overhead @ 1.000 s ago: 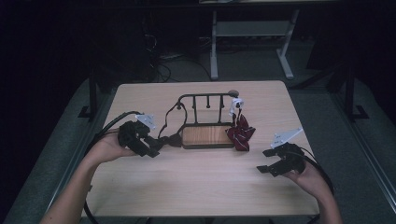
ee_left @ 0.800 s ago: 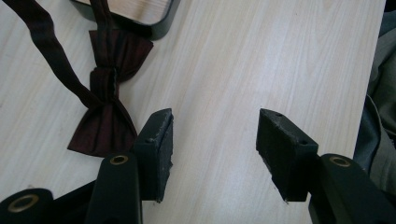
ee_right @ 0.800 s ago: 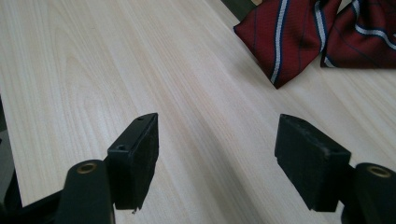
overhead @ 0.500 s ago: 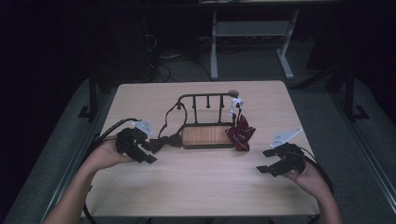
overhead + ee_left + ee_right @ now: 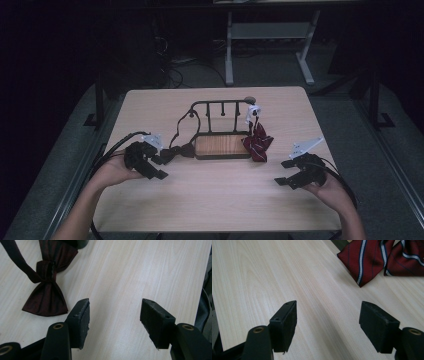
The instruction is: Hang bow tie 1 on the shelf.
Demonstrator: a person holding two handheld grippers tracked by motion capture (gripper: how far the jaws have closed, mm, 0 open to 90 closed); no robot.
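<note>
The high view is dim: the table (image 5: 215, 200) catches soft light from above while the room around it sinks into near black, detail lost. Both gripper views are bright, evenly lit, with faint shadows. Nearest jaw parts at the bottom edges blur slightly.

Table (image 5: 215, 205): we see pale wood, lit from above.
Floor (image 5: 380, 165): we see grey carpet around it.
Beyond: a white-legged bench (image 5: 265, 35) stands in a dark room, cables (image 5: 172, 70) beside it.
</note>
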